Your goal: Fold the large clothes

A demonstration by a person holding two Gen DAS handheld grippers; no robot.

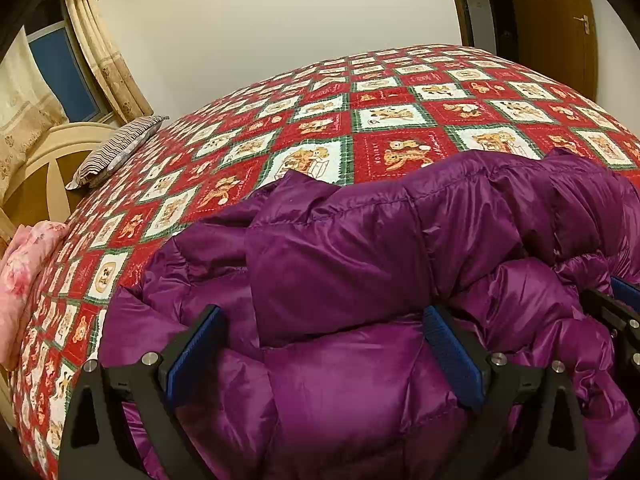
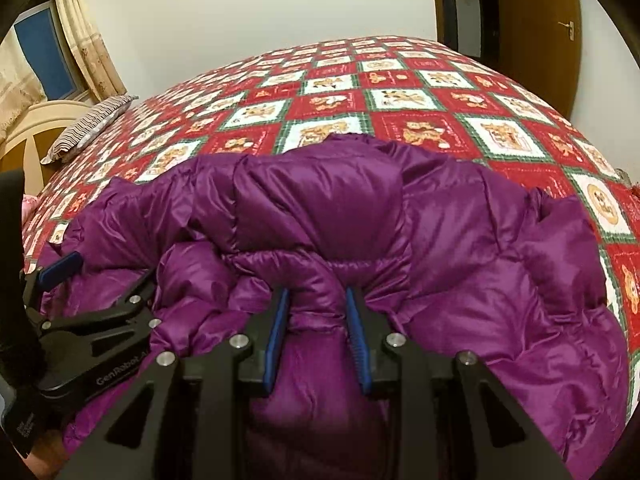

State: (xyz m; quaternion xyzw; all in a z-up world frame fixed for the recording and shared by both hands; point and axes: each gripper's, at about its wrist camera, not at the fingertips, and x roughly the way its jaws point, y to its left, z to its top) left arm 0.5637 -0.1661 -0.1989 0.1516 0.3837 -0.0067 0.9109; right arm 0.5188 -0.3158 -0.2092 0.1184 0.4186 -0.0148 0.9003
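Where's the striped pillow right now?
The striped pillow lies at the bed's far-left edge in both views, against the cream headboard, well beyond the purple jacket.

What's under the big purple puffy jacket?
The purple puffy jacket lies on a red teddy-bear quilt covering the bed. Whatever sits directly beneath the jacket is hidden by it.
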